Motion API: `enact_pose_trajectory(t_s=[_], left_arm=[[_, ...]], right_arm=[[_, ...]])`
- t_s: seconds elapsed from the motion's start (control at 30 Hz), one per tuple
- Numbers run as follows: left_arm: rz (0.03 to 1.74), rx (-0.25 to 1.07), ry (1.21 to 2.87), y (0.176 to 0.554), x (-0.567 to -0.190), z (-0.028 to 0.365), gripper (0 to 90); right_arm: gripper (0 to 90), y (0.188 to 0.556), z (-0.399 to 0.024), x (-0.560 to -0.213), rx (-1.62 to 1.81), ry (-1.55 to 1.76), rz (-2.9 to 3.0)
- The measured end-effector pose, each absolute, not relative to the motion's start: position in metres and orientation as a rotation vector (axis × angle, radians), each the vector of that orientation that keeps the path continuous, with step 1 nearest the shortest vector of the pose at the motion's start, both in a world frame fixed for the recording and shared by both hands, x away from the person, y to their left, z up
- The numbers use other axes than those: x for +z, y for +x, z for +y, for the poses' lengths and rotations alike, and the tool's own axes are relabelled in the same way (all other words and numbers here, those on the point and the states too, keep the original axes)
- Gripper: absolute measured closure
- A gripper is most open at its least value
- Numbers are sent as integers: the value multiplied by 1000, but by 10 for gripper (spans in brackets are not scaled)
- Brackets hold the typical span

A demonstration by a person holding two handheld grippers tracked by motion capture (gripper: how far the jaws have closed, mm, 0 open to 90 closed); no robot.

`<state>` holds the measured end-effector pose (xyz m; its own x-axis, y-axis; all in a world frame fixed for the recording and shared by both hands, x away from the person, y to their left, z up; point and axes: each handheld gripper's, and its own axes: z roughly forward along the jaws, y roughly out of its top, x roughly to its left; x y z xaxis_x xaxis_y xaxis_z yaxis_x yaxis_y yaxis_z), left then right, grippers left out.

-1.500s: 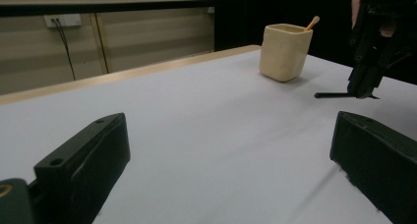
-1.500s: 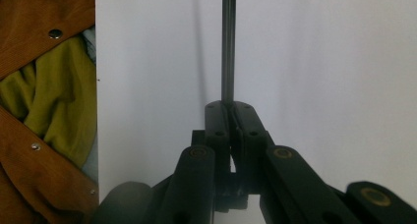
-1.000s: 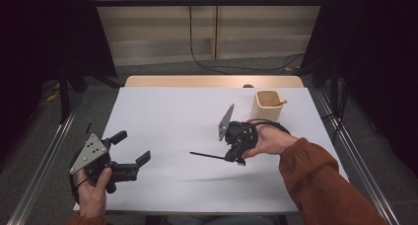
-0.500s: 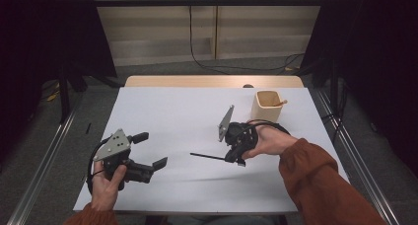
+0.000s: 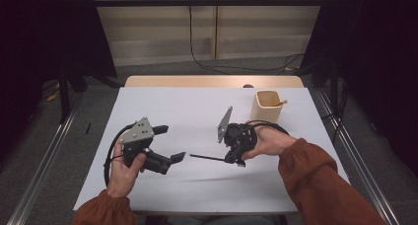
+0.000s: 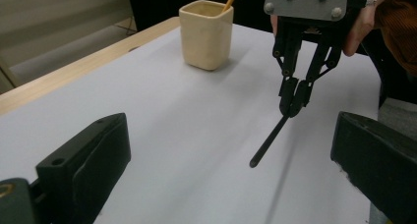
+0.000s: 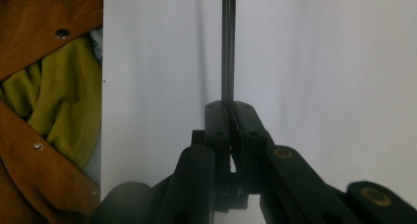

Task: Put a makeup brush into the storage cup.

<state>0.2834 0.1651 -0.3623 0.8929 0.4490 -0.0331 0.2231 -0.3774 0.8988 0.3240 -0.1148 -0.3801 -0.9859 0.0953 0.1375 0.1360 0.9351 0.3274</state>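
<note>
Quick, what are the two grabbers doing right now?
Left gripper: open, holding nothing.
Right gripper: closed on a thin black stick.

A cream square cup [image 5: 267, 105] holding a wooden stick [image 5: 279, 104] stands on the white table [image 5: 197, 111].

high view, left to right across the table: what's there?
Left gripper with jaws apart → thin black stick → right gripper, shut on the stick's end → cream cup with a wooden stick in it, farther back.
</note>
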Motion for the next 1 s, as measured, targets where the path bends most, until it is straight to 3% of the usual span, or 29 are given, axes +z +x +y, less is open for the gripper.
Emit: enact_pose_trajectory(t_s=[0.33, 1.0], left_arm=[[430, 202, 2141, 291, -363, 138, 20], [315, 34, 2425, 301, -374, 125, 47]], right_arm=[[866, 324, -114, -381, -500, -151, -2974], [866, 323, -109, -384, -387, -114, -2986]])
